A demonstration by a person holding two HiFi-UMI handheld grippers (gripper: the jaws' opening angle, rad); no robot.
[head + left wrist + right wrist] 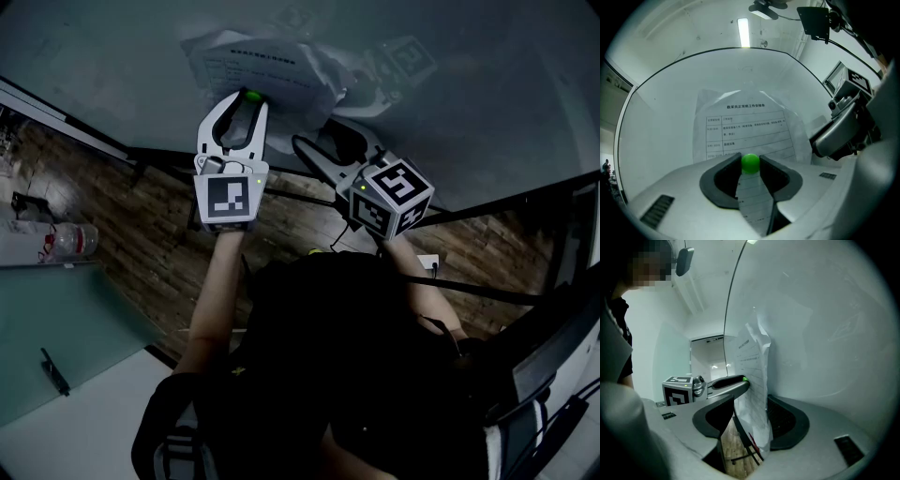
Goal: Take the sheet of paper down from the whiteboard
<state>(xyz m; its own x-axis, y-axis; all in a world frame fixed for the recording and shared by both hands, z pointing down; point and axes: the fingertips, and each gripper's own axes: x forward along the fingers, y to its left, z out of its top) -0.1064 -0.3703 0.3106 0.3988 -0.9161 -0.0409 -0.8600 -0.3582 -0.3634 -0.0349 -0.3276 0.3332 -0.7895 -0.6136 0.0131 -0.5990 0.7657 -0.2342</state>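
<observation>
A printed sheet of paper (267,67) hangs crumpled on the whiteboard (469,75). My left gripper (244,101) points at the board and is shut on a round green magnet (750,163) that sits on the sheet (745,124). The pads touch the magnet on both sides. My right gripper (328,142) is just right of it, at the sheet's right edge. In the right gripper view the jaws of the right gripper (752,400) stand wide apart. The loose, wrinkled edge of the paper (757,380) hangs between them, nearer the right jaw, unpressed.
A glass-topped table (66,319) at the left holds a plastic bottle (70,239) and a pen (53,370). The whiteboard's black stand legs (487,291) cross the wooden floor (141,244) beneath me. A person stands at the right gripper view's left edge (618,338).
</observation>
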